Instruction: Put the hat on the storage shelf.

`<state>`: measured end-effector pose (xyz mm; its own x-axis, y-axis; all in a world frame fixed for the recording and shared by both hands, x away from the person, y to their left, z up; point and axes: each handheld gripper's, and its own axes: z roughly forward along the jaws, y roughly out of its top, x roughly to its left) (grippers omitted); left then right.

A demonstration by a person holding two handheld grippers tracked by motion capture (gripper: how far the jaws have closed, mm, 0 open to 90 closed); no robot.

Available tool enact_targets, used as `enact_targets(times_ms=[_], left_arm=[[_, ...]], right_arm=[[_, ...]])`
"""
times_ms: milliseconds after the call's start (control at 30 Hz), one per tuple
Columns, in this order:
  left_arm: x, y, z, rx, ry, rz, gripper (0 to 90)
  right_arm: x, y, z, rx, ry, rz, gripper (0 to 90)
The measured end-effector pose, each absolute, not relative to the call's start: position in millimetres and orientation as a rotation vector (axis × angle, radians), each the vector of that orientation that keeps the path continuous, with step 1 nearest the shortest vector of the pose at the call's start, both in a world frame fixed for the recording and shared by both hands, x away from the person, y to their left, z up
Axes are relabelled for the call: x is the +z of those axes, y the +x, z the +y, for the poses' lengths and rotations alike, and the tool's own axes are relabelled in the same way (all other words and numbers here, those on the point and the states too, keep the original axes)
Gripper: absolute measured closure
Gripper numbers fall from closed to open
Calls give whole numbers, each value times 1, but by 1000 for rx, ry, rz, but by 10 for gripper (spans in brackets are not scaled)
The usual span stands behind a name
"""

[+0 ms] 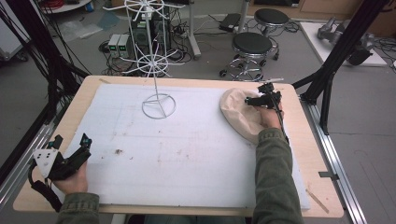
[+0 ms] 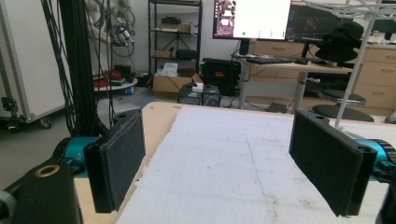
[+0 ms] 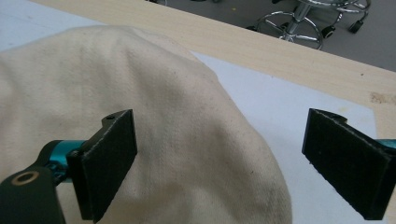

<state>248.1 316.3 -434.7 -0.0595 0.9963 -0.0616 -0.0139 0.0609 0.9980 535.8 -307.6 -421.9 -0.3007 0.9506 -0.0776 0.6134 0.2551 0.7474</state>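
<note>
Nearest the person, at about seven o'clock on the table, the left gripper rests idle on the edge of the white foam mat, its jaws spread wide with nothing between them. Farther out, at about two o'clock, the right gripper hovers over the cream cloth hat, which lies slumped on the mat near the table's far right corner. In the right gripper view its jaws stand wide apart, one over the hat's crown and the other over bare mat, so no grasp has been made. My judgement is that the work is only beginning: the hat has yet to be seized, lifted and probably hung. At twelve o'clock stands the white wire rack, well apart from the hat, with open mat between and nothing blocking the way. Beyond the table, two black stools sit on the floor.
</note>
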Motion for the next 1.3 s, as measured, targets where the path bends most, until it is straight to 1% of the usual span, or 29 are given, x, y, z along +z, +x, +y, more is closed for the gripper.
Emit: enact_targets(times_ms=[200, 367, 533, 633, 700, 733, 800, 833, 933, 1000, 1033, 1100, 1300], left_arm=[[-434, 247, 316, 1210, 1128, 1267, 187], [-436, 248, 317, 1190, 1128, 1272, 192], [-436, 251, 314, 1189, 1144, 1259, 192], [-436, 251, 312, 1186, 1157, 1254, 192], [-436, 252, 311, 1184, 1158, 1251, 193], [-436, 252, 311, 1181, 1156, 1252, 193], [-436, 252, 311, 1179, 1159, 1250, 193], [-436, 251, 310, 1177, 1160, 1248, 193], [-435, 250, 309, 1182, 1170, 1237, 193], [-435, 250, 309, 1183, 1170, 1236, 193], [-435, 250, 309, 1179, 1168, 1238, 193], [-435, 250, 309, 1179, 1169, 1240, 193], [-435, 249, 309, 1179, 1168, 1238, 193]], right_arm=[[-439, 541, -306, 803, 1486, 2051, 94], [-441, 542, -301, 752, 1403, 2060, 94], [-446, 544, -302, 781, 1375, 2064, 95], [-447, 545, -302, 804, 1353, 2085, 192], [-446, 544, -302, 832, 1326, 2123, 324], [-445, 544, -301, 838, 1315, 2142, 364], [-444, 544, -299, 823, 1321, 2143, 398], [-443, 543, -298, 824, 1356, 2128, 439], [-440, 542, -297, 805, 1479, 2063, 574], [-438, 541, -294, 771, 1504, 2054, 687], [-436, 540, -294, 759, 1507, 2056, 727], [-434, 539, -293, 743, 1507, 2051, 761], [-432, 533, -297, 844, 1554, 2044, 777]])
